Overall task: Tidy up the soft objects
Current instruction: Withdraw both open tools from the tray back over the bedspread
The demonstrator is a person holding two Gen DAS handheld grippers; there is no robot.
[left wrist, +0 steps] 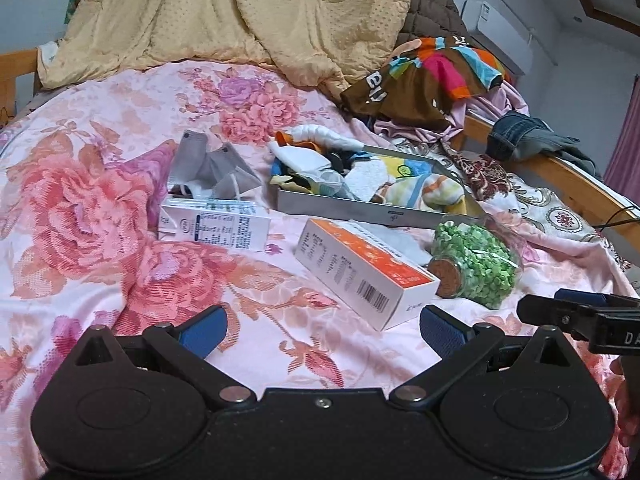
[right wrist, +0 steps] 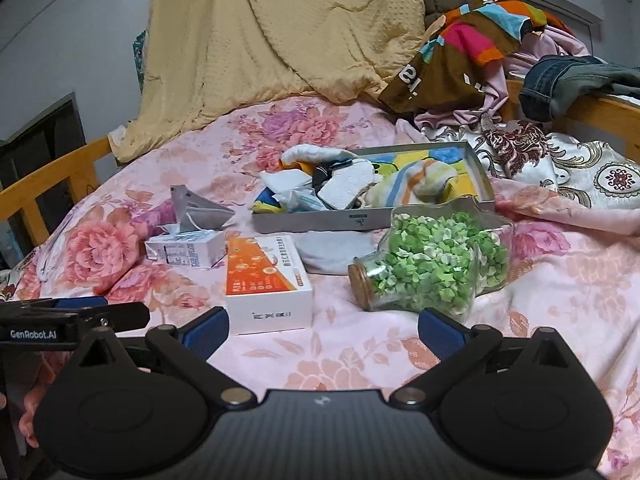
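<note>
A grey metal tray (left wrist: 360, 210) (right wrist: 320, 220) lies on the bed, filled with soft cloths, socks and a striped towel (left wrist: 436, 192) (right wrist: 416, 184). A grey face mask (left wrist: 208, 172) (right wrist: 200, 210) lies loose to the tray's left. A grey cloth (right wrist: 336, 250) lies in front of the tray. My left gripper (left wrist: 322, 332) is open and empty, low over the sheet in front of the boxes. My right gripper (right wrist: 322, 334) is open and empty, just in front of the jar.
An orange-and-white box (left wrist: 360, 272) (right wrist: 268, 280), a white carton (left wrist: 216, 228) (right wrist: 184, 252) and a tipped glass jar of green paper stars (left wrist: 476, 264) (right wrist: 432, 264) lie before the tray. A yellow quilt (left wrist: 240, 12), colourful clothes (left wrist: 436, 76) and jeans (right wrist: 568, 80) pile behind.
</note>
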